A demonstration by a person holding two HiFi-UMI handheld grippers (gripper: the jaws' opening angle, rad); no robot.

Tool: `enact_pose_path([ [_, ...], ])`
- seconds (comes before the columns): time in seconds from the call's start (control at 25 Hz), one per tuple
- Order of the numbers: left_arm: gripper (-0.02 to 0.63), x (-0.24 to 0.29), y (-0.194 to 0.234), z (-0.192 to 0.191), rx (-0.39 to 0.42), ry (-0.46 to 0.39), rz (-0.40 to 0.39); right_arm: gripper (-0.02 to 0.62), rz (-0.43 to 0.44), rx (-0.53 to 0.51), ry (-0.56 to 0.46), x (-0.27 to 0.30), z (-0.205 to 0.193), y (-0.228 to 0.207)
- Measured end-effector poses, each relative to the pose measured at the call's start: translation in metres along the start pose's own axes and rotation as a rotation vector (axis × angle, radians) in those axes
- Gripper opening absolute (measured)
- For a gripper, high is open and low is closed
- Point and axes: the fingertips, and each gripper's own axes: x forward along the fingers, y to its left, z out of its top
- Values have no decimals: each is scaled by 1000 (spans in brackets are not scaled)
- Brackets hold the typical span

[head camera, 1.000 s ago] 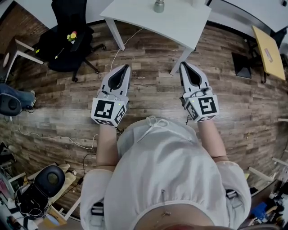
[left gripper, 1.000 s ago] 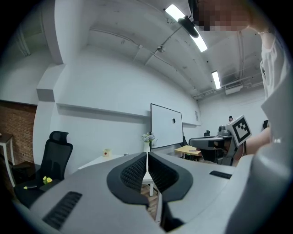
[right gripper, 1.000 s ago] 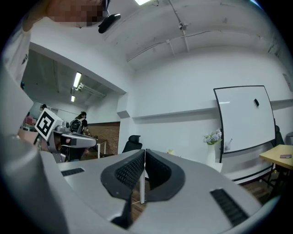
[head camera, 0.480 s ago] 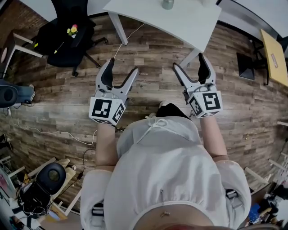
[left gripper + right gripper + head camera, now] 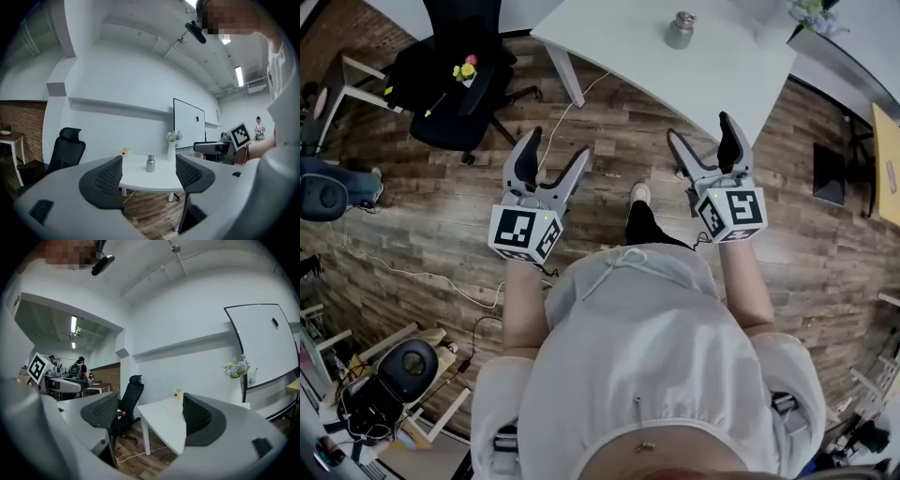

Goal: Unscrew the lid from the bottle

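Steel bottle (image 5: 680, 30) on table (image 5: 619, 42), well beyond left tongs (image 5: 558, 141) and right tongs (image 5: 700, 126), both open.

We note left forearm (image 5: 521, 300) and right forearm (image 5: 748, 291) stretched forward. Left gripper (image 5: 558, 142) and right gripper (image 5: 700, 127) point level, jaws just opened wide, empty.

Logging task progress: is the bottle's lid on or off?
On. The bottle stands upright on the white table with its lid seated on top.
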Motion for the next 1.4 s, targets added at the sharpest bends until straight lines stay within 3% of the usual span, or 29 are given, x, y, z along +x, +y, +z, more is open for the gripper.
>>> enact_pose_path([
  [0.44,353,199,35,31,26,1,-55,396,27,4,67,142,14,-136],
  [0.88,353,334,34,-2,39,123,-227,374,-49,61,195,197,-18,-218],
  [1.04,353,380,33,-21,63,168,-355,373,-96,94,254,217,-33,-238],
  [1.24,353,433,38,-46,114,231,-592,372,-178,136,320,251,-47,-260],
  [1.4,353,467,43,-64,133,280,-753,370,-192,146,401,273,-57,-264],
])
